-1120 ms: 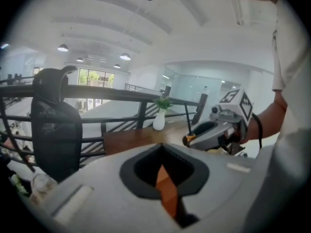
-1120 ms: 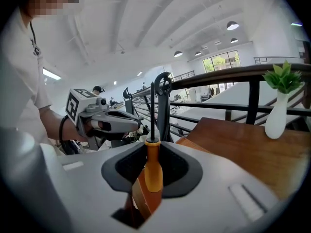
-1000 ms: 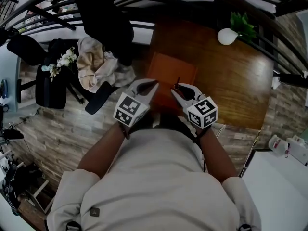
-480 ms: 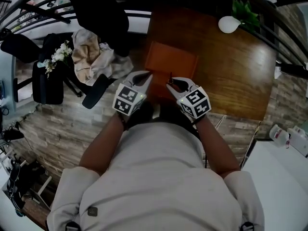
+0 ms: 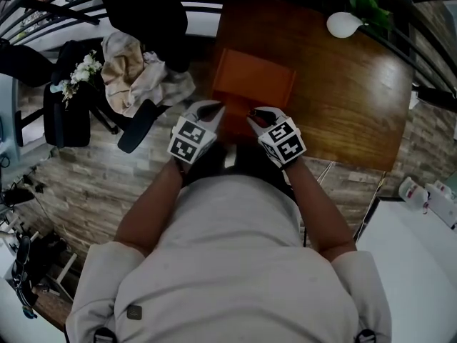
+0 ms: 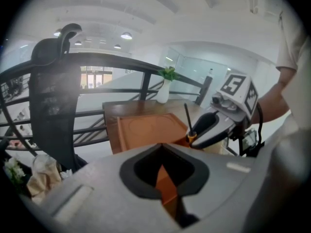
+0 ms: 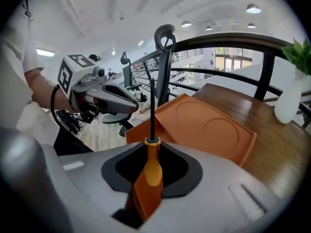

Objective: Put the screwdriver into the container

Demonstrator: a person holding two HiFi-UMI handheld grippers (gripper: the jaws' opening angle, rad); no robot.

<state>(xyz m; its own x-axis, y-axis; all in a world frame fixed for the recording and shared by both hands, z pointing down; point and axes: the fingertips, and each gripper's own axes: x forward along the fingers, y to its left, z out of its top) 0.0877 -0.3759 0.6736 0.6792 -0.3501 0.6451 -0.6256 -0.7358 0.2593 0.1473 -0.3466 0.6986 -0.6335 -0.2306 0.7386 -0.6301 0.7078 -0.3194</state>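
Observation:
My right gripper is shut on a screwdriver. Its orange handle sits between the jaws and its black shaft points straight up. The orange container is a flat tray with raised edges, lying at the near left corner of the wooden table, just beyond both grippers. In the left gripper view the right gripper holds the screwdriver beside the container. My left gripper is shut and holds nothing. The head view shows it level with the right gripper, a hand's width to its left.
A white vase with a green plant stands at the table's far edge. A black office chair and a heap of cloth are left of the table. A dark curved railing runs behind it.
Both grippers have drawn a little closer together at the table's near edge. The screwdriver stays upright in the right gripper.

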